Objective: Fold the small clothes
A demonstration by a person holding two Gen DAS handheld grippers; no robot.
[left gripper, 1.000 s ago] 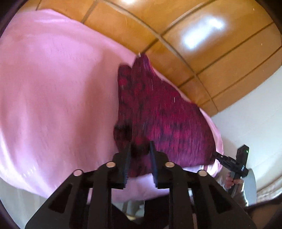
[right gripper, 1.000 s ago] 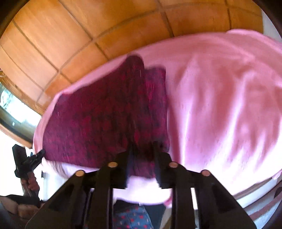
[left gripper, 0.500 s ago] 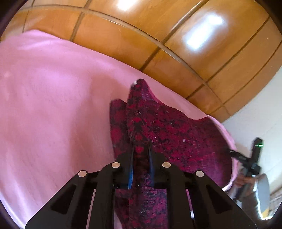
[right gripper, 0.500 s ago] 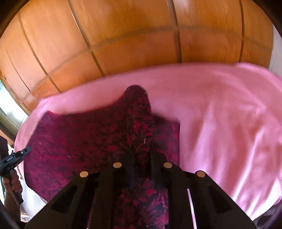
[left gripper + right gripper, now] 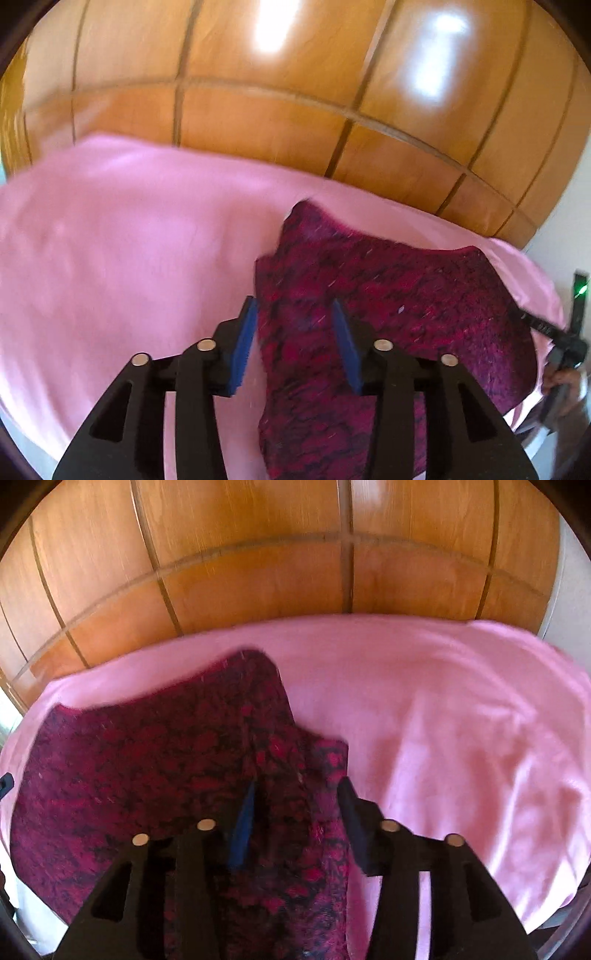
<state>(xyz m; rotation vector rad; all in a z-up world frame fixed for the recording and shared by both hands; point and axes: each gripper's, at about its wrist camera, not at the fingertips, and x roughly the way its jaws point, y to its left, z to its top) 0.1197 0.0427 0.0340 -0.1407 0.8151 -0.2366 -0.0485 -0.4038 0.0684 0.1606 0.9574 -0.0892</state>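
Saw dark red patterned knit garment (image 5: 388, 306) lying doubled lower right on pink bedsheet (image 5: 129, 258), further folds seemingly left, both left gripper (image 5: 293, 338) and right gripper (image 5: 295, 818) gaping, clasping nothing.

Garment (image 5: 388, 314) blurring, running off the bottom edge under both tongs; right tongs (image 5: 569, 343) cropping at the frame edge.

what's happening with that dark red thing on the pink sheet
A person with a gripper in each hand is folding a small dark red patterned garment on a pink sheet. The left gripper and right gripper are open above the garment, gripping nothing.
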